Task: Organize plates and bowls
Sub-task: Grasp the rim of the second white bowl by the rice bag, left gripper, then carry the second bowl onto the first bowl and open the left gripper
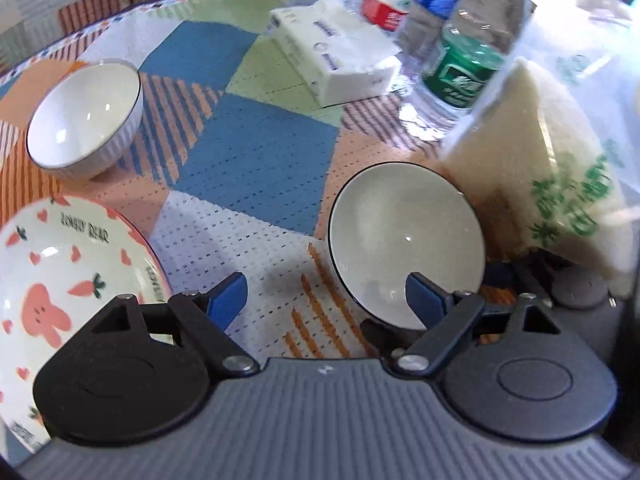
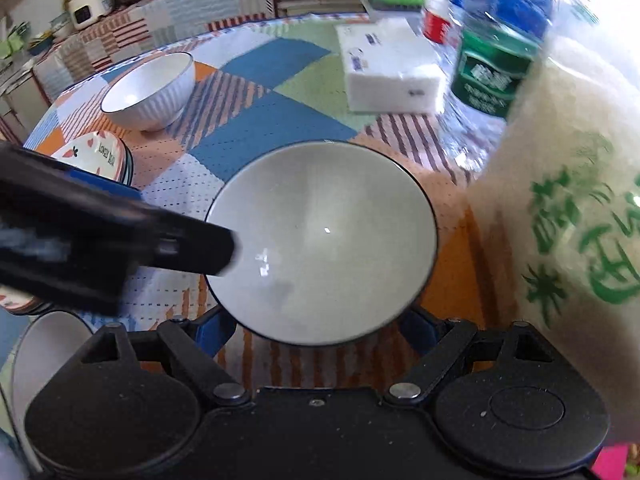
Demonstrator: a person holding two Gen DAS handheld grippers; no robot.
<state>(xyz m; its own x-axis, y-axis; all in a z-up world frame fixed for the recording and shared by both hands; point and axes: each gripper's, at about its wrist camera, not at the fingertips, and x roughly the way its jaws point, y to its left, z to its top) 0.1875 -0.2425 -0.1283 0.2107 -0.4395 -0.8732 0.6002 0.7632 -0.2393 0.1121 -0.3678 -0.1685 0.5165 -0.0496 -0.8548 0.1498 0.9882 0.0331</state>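
Note:
A grey bowl with a dark rim is tilted above the patterned tablecloth. My right gripper has its blue fingers spread around the bowl's near underside and seems to hold it. My left gripper is open; its right finger reaches over the bowl's near rim and shows in the right wrist view as a dark blurred bar. A white ribbed bowl sits far left. A bunny-and-carrot plate lies at the near left on a stack.
A bag of rice stands right beside the grey bowl. A tissue pack and water bottles stand behind. Another white dish shows at the near left edge.

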